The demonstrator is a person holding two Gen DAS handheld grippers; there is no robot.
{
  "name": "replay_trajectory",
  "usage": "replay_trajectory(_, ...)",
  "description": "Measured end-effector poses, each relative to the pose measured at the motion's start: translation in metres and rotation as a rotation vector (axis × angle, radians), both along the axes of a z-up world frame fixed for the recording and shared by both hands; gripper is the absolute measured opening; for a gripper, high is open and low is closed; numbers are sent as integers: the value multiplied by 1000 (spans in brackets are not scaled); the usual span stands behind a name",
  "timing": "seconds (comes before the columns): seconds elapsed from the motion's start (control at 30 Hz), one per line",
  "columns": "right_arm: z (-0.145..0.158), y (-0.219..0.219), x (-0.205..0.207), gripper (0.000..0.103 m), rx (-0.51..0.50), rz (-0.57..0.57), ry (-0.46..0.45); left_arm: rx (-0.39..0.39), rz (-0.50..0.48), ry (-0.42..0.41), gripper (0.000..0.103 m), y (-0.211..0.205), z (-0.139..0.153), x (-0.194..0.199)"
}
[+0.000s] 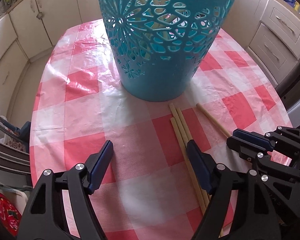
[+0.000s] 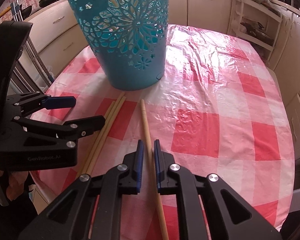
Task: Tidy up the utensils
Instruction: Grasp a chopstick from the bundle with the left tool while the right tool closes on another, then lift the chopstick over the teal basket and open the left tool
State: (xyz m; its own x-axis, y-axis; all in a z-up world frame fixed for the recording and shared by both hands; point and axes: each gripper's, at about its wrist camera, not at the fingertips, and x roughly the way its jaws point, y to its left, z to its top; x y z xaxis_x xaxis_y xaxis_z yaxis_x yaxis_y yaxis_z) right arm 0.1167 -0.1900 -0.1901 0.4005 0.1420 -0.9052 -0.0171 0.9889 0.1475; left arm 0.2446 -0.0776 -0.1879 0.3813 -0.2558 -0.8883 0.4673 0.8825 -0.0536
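Right tongs (image 2: pixel 149 156), bottom centre, pinch 1 pale wooden chopstick (image 2: pixel 148 140) on the checked table (image 2: pixel 210 100); a thin grip might slip. Left tongs (image 1: pixel 150 148) gape wide beside 3 chopsticks (image 1: pixel 180 132) below the teal cut-out basket (image 1: pixel 158 70).

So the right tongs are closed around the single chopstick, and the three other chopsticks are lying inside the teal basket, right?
Not quite. The right tongs do close around the single chopstick, but the three other chopsticks lie on the checked tablecloth in front of the teal basket, as the right wrist view shows.
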Motion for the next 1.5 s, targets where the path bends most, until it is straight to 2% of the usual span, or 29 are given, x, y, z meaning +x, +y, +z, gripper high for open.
replay_trajectory(0.27,-2,-3,10,13,4,-5,-7,2,-9,-6,67,0,0,0)
replay_trajectory(0.37,-3,0,16,14,-11,13,-8,55,-56,-53,50,-9,-1,-7)
replay_trajectory(0.4,-3,0,18,14,-15,16,-2,42,-74,-49,39,-11,0,-8)
replay_trajectory(0.5,-3,-10,20,14,-21,-39,12,35,-86,-50,20,-11,2,-7)
replay_trajectory(0.57,-4,-19,20,14,1,-75,16,23,-72,-38,15,-8,2,-2)
replay_trajectory(0.63,-4,-22,20,14,18,-86,18,13,-65,-33,15,-7,3,-1)
replay_trajectory(0.7,-4,-16,22,19,6,-53,10,42,-79,-58,14,-12,2,-3)
replay_trajectory(0.83,-4,-5,25,18,-25,11,14,45,-106,-60,5,-17,3,-5)
replay_trajectory(0.9,-4,-6,28,8,-15,13,24,42,-106,-56,4,-16,3,-4)
replay_trajectory(1.2,-7,-11,20,7,16,-17,-31,34,-75,-44,5,-12,1,1)
replay_trajectory(1.43,-6,-16,13,6,51,-49,-25,-14,-40,-73,4,14,16,-3)
replay_trajectory(1.5,-6,-17,11,6,63,-54,-31,-59,-11,-75,4,28,25,-3)
